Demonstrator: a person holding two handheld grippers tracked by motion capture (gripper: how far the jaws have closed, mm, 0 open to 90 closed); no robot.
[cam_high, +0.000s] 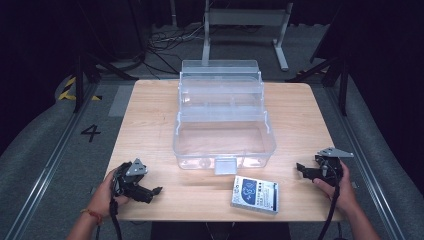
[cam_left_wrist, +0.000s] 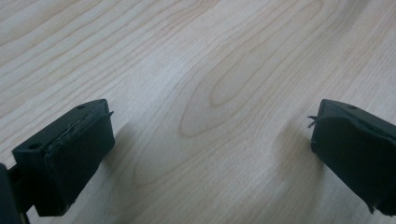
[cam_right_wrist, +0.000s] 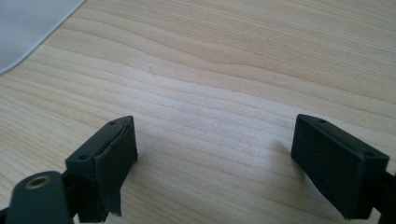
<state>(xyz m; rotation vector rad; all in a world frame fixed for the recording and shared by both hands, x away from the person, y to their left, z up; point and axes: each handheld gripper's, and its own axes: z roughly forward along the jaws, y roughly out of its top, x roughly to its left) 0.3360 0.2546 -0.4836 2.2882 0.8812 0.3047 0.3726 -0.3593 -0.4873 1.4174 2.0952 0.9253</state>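
Observation:
A clear plastic tiered box (cam_high: 222, 120) stands open in the middle of the wooden table (cam_high: 150, 115), its upper trays stepped back. A white pack with blue print (cam_high: 255, 194) lies flat near the front edge, just in front of the box. My left gripper (cam_high: 156, 191) rests on the table at the front left, held by a hand, pointing right. Its jaws stand wide apart over bare wood (cam_left_wrist: 210, 102) with nothing between them. My right gripper (cam_high: 300, 169) rests at the front right, pointing left, open and empty (cam_right_wrist: 215, 140).
The box's corner (cam_right_wrist: 23, 28) shows at the top left of the right gripper view. Beyond the table stand a metal frame (cam_high: 245, 25), cables on the floor and dark stands at both sides. A floor mark "4" (cam_high: 90, 132) lies left of the table.

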